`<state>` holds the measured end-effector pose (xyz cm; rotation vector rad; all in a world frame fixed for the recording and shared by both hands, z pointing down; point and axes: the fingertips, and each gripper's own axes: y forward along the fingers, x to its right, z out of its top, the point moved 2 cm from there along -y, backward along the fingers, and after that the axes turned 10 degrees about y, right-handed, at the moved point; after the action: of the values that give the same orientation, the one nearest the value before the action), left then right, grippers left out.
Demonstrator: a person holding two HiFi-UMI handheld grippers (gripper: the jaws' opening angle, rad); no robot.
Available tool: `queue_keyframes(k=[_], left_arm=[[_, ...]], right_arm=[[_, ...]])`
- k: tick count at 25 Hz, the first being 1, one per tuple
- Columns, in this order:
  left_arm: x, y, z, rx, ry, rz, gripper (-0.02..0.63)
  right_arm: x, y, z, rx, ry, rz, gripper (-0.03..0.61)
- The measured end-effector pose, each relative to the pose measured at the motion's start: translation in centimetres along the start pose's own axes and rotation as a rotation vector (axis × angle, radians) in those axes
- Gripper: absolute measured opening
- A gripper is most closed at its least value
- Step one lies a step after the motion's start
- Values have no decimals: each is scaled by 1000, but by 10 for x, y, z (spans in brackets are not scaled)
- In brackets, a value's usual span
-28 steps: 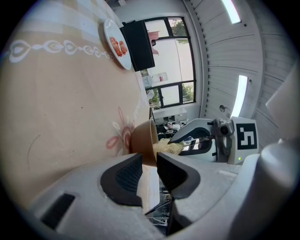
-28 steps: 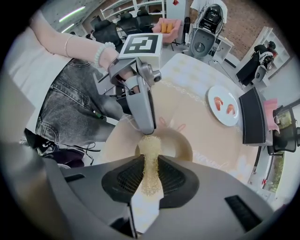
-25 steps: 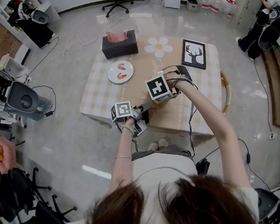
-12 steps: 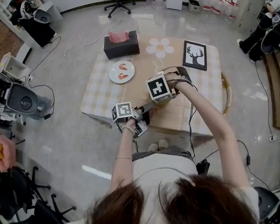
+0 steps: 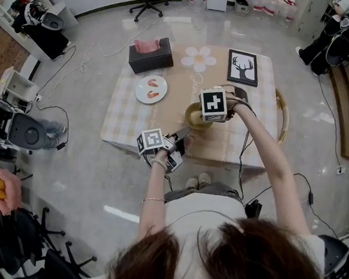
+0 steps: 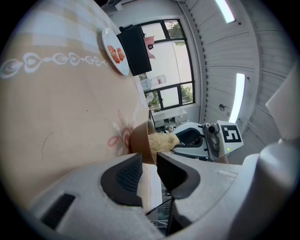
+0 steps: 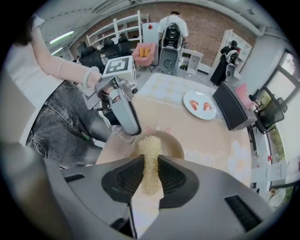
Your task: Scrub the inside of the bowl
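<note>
A brown bowl [image 5: 192, 115] stands near the front edge of the checked table [image 5: 118, 122]. My left gripper [image 6: 149, 161] reaches in from the front, and its jaws are shut on the bowl's near rim [image 6: 139, 140]. My right gripper [image 7: 150, 161] hangs above the bowl [image 7: 172, 143], shut on a strip of yellow mesh scrubber [image 7: 150, 154]. The scrubber's free end pokes down into the bowl's inside. In the head view the right gripper's marker cube [image 5: 213, 104] covers the bowl's right part.
On the table's far left lie a white plate [image 5: 150, 89] with pink food and a black tissue box [image 5: 150, 54]. A framed deer picture [image 5: 243, 67] and a flower mat [image 5: 199, 58] lie at the back. Chairs and equipment ring the floor.
My right gripper has shifted to the right and slightly away from me, uncovering the bowl's left half. The left gripper has stayed at the rim.
</note>
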<state>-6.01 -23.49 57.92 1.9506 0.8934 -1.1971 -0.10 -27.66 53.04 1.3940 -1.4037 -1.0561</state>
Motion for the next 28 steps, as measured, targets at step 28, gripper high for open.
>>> queue_keyframes(k=[28], left_arm=[[33,-6,18,64,525,133,38]], right_arm=[[-15,-43,-20,1092,642,13,83]])
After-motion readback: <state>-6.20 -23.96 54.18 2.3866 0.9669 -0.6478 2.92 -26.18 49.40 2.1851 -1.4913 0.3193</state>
